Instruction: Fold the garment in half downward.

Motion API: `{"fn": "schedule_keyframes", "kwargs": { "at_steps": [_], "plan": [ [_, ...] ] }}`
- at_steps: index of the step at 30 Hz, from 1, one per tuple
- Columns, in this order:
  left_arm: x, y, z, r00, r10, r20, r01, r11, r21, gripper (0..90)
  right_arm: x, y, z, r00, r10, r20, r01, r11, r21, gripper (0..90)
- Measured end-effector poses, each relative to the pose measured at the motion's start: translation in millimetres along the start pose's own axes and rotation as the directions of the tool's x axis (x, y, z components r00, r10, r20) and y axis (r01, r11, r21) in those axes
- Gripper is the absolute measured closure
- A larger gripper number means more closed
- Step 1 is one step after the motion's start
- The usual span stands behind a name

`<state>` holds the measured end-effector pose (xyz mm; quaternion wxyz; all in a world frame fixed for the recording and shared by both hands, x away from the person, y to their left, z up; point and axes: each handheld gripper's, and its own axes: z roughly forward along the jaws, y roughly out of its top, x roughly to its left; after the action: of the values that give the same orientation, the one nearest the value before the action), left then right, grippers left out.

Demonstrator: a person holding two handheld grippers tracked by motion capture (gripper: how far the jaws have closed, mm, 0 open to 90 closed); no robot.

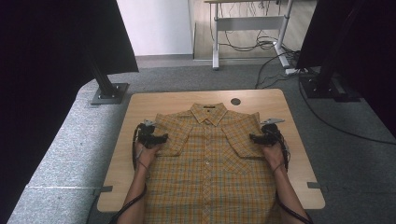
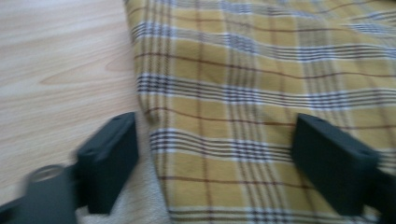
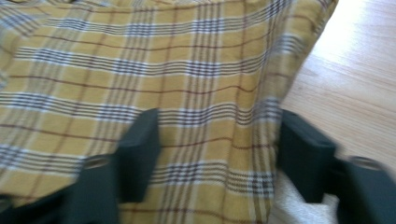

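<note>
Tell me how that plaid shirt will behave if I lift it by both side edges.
The plaid shirt is thin cloth lying flat, so it will likely sag in the middle. Its folded side edge may unfold once raised. On the smooth wooden table it should slide easily when pushed, probably bunching.

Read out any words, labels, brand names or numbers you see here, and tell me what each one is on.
No text can be read.
Neck label inside the collar of the plaid shirt: a small dark red strip, too small to read.
Wooden table: no print on it, just a round grey cap with no marking to make out.
</note>
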<state>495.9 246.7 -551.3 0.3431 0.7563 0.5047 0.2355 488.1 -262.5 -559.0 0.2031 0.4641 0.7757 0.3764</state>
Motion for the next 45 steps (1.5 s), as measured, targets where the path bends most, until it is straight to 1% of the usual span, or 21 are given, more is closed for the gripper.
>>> {"fn": "schedule_keyframes", "kwargs": {
  "at_steps": [2, 4, 5, 6, 8, 11, 13, 16, 21, 23, 25, 26, 27, 28, 29, 32, 35, 37, 39, 42, 45],
  "plan": [
    [-0.4, -1.1, -1.8, 1.0000, 0.000, 0.006, 0.000, 0.9999, -0.014, 29.0, 1.4, 1.3, -1.2, 0.9999, -0.002, -0.014, 0.003, 1.000, 0.005, 54.8],
    [0.1, -2.6, -4.1, 0.9999, -0.004, 0.012, 0.004, 0.9996, -0.027, 44.4, 2.9, 3.4, -1.6, 0.9993, 0.007, -0.037, -0.007, 1.000, 0.016, 69.8],
    [0.4, -3.3, -5.1, 0.9999, -0.003, 0.017, 0.004, 0.9995, -0.032, 49.6, 3.3, 4.2, -1.4, 0.9985, 0.017, -0.053, -0.016, 1.000, 0.022, 75.0],
    [0.3, -3.9, -5.8, 0.9996, -0.003, 0.029, 0.004, 0.9994, -0.036, 57.6, 3.8, 5.0, -1.2, 0.9976, 0.030, -0.062, -0.028, 0.999, 0.028, 78.7],
    [0.2, -4.5, -6.5, 0.9985, 0.003, 0.055, -0.001, 0.9992, -0.039, 68.3, 4.5, 6.2, -0.8, 0.9965, 0.047, -0.070, -0.044, 0.998, 0.037, 80.8],
    [0.1, -5.5, -7.9, 0.9970, 0.000, 0.077, 0.003, 0.9991, -0.042, 78.1, 6.3, 7.2, -1.2, 0.9976, 0.036, -0.059, -0.034, 0.999, 0.042, 81.5],
    [0.0, -6.2, -10.3, 0.9974, 0.019, 0.070, -0.015, 0.9981, -0.059, 80.4, 8.6, 8.0, -2.3, 0.9992, 0.008, -0.038, -0.006, 0.999, 0.043, 81.6],
    [1.6, -3.4, -18.4, 0.9968, 0.021, 0.077, -0.013, 0.9949, -0.100, 81.1, 10.4, 10.1, -7.5, 0.9996, -0.005, -0.027, 0.005, 1.000, 0.015, 81.6],
    [3.2, 10.2, -41.4, 0.9957, 0.041, 0.083, -0.026, 0.9835, -0.179, 81.1, 14.2, 20.2, -25.1, 0.9991, -0.035, -0.025, 0.034, 0.999, -0.039, 81.6],
    [2.6, 16.0, -52.9, 0.9951, 0.054, 0.082, -0.036, 0.9782, -0.204, 81.0, 16.3, 24.8, -34.0, 0.9984, -0.051, -0.024, 0.050, 0.997, -0.060, 81.6],
    [1.5, 21.1, -67.2, 0.9940, 0.056, 0.094, -0.033, 0.9718, -0.233, 80.9, 17.7, 28.7, -44.5, 0.9977, -0.064, -0.023, 0.062, 0.995, -0.082, 81.6],
    [1.5, 21.1, -67.2, 0.9940, 0.056, 0.094, -0.033, 0.9718, -0.233, 81.0, 18.8, 30.5, -51.7, 0.9976, -0.066, -0.023, 0.063, 0.993, -0.098, 81.7],
    [-1.2, 23.2, -83.0, 0.9923, 0.064, 0.106, -0.033, 0.9628, -0.268, 80.9, 19.7, 31.8, -59.3, 0.9971, -0.072, -0.024, 0.069, 0.991, -0.113, 81.7],
    [-2.5, 23.1, -90.1, 0.9913, 0.072, 0.110, -0.039, 0.9592, -0.280, 80.9, 21.1, 32.4, -65.9, 0.9968, -0.076, -0.024, 0.073, 0.990, -0.124, 81.7],
    [-2.5, 23.1, -90.1, 0.9913, 0.072, 0.110, -0.039, 0.9592, -0.280, 81.0, 21.1, 32.4, -65.9, 0.9968, -0.076, -0.024, 0.073, 0.990, -0.124, 81.7],
    [-7.6, 17.1, -114.0, 0.9872, 0.098, 0.126, -0.053, 0.9453, -0.322, 81.0, 26.7, 30.7, -88.0, 0.9938, -0.108, -0.027, 0.103, 0.981, -0.163, 81.7],
    [-13.2, 6.7, -129.3, 0.9844, 0.119, 0.129, -0.068, 0.9360, -0.345, 81.0, 34.0, 22.2, -105.8, 0.9908, -0.131, -0.032, 0.123, 0.974, -0.188, 81.7],
    [-17.9, -5.1, -137.6, 0.9822, 0.119, 0.146, -0.060, 0.9335, -0.354, 81.0, 36.9, 15.3, -111.8, 0.9903, -0.133, -0.041, 0.123, 0.973, -0.196, 81.7],
    [-23.3, -17.0, -142.7, 0.9812, 0.147, 0.125, -0.096, 0.9328, -0.347, 80.9, 39.6, 4.6, -116.1, 0.9907, -0.124, -0.056, 0.111, 0.975, -0.195, 81.7],
    [-29.6, -37.5, -147.3, 0.9800, 0.153, 0.127, -0.104, 0.9389, -0.328, 80.9, 43.3, -11.2, -120.1, 0.9905, -0.099, -0.096, 0.080, 0.979, -0.188, 81.8],
    [-34.7, -56.5, -150.3, 0.9780, 0.157, 0.137, -0.110, 0.9479, -0.299, 80.8, 48.5, -25.8, -124.5, 0.9888, -0.073, -0.130, 0.049, 0.984, -0.173, 81.8]
  ]
}}
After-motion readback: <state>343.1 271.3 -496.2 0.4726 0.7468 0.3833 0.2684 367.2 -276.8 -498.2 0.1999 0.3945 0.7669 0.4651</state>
